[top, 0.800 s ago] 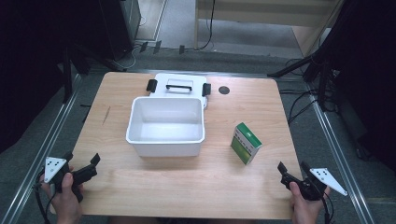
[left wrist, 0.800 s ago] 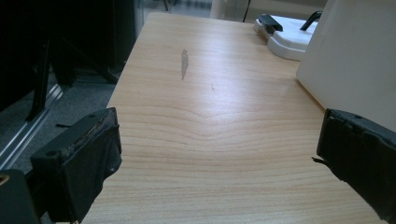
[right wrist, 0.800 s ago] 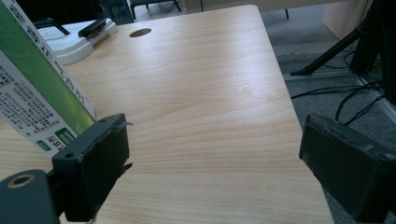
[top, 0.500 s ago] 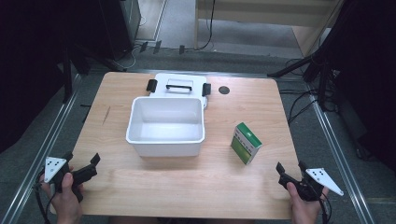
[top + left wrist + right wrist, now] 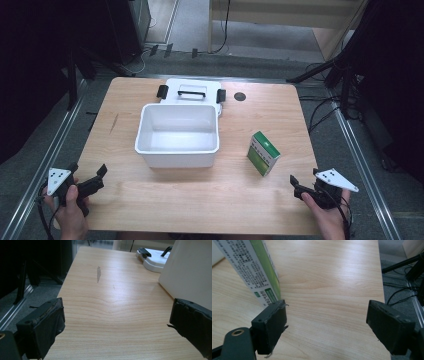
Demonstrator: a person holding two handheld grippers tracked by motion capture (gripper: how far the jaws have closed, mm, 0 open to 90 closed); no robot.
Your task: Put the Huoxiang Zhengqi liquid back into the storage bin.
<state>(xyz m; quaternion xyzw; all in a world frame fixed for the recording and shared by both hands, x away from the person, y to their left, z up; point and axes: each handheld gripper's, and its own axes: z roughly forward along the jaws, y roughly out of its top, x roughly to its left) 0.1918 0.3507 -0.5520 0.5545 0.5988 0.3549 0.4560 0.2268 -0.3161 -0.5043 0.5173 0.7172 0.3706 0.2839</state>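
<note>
High view, read from the left: the left gripper [image 5: 90,181] rests at the near left corner of the table [image 5: 120,95], its jaws spread wide and holding nothing, well apart from everything else. In the left gripper view its two black pads frame bare wood, with the white wall of the bin [image 5: 190,272] off to one side. At the middle stands that open white bin [image 5: 177,135], and what can be seen of its inside looks bare; its lid [image 5: 192,92], with a black handle and clips, lies flat just behind it, touching or nearly so. To the right of the bin, apart from it, a small green box [image 5: 263,153] stands upright on the wood. Farthest right, the right gripper [image 5: 300,186] sits at the near right edge, jaws parted and empty. The right gripper view shows the green box [image 5: 249,270] just ahead and to one side of the gap, not between the pads. By my reading nothing is done yet: the box remains to be gripped, lifted and probably set into the bin.
</note>
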